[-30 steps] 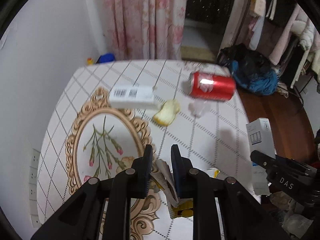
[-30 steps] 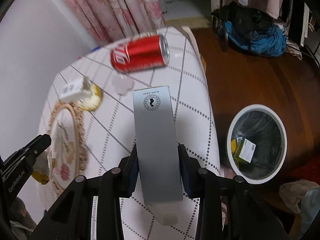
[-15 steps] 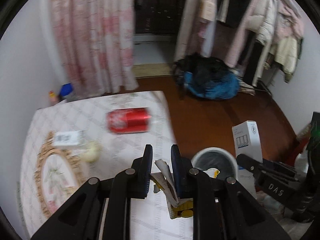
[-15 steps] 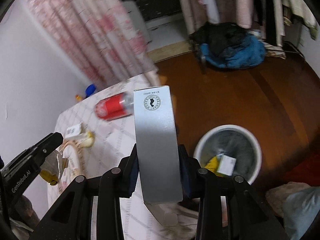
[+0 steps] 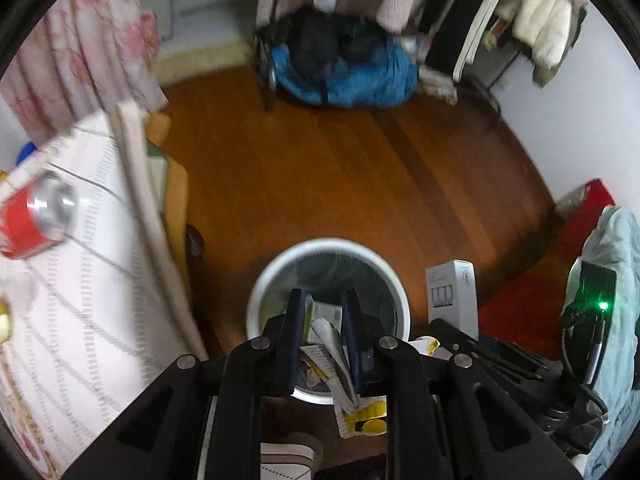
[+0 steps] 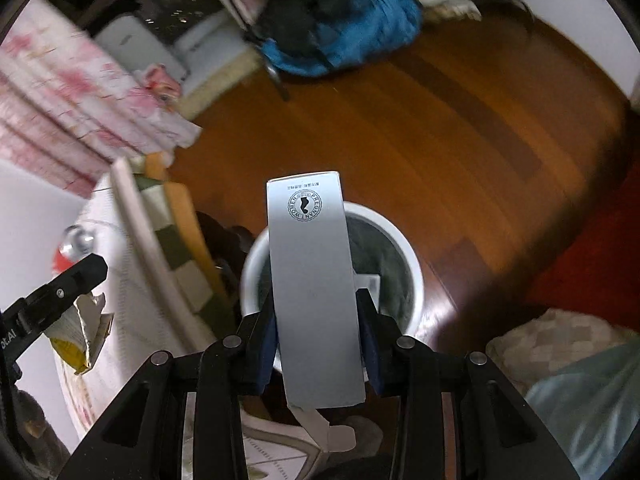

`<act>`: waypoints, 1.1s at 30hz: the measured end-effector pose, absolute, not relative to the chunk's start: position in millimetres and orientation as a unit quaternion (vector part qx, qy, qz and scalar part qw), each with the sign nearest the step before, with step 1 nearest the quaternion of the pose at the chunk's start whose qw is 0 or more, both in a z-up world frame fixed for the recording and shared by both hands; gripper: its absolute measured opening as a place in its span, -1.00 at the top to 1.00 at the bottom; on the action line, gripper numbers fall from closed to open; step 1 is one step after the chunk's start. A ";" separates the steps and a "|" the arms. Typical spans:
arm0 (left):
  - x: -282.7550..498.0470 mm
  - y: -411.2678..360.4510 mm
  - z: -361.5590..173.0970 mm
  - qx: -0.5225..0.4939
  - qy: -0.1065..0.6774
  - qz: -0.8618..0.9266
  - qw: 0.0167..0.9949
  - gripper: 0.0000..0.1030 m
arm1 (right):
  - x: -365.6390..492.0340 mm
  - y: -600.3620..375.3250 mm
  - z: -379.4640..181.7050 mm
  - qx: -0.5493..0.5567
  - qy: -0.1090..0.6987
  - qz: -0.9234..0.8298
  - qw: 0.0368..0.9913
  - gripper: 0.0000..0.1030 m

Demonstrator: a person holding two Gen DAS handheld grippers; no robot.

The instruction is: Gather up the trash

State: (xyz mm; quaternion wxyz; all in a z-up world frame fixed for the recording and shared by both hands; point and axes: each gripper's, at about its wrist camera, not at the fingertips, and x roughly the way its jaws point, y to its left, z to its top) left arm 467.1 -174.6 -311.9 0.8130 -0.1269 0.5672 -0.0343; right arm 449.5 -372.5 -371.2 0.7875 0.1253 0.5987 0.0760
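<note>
My left gripper (image 5: 319, 312) is shut on a crumpled yellow and white wrapper (image 5: 334, 364) and holds it above the white trash bin (image 5: 260, 292) on the floor. My right gripper (image 6: 318, 312) is shut on a tall grey carton (image 6: 312, 280), upright over the same bin (image 6: 412, 276). The carton also shows in the left wrist view (image 5: 454, 300), and the wrapper in the right wrist view (image 6: 82, 336). A red soda can (image 5: 32, 216) lies on the table at the left. Some trash lies inside the bin.
The white table (image 5: 80, 300) with a grid-pattern cloth is at the left, its edge close to the bin. A blue bag (image 5: 348, 72) sits across the wooden floor (image 5: 360, 168). Pink curtains (image 6: 60, 104) hang behind the table. A red mat (image 6: 592, 256) lies at the right.
Both grippers have swung right, away from the table, and now hang over the bin with the wrapper and carton still held. The can has slid to the left edge of view.
</note>
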 end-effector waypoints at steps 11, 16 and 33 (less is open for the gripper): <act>478.7 -181.4 -364.1 -0.097 0.606 0.006 0.790 -0.77 | 478.1 -382.8 -449.0 0.139 0.645 0.076 0.748 -0.85; 470.1 -175.9 -371.5 -0.069 0.614 0.031 0.786 -0.91 | 470.1 -381.8 -452.6 0.099 0.653 0.053 0.749 -0.91; 442.7 -182.1 -352.8 -0.042 0.600 0.044 0.798 -0.92 | 436.9 -384.5 -416.1 0.046 0.646 0.015 0.761 -0.96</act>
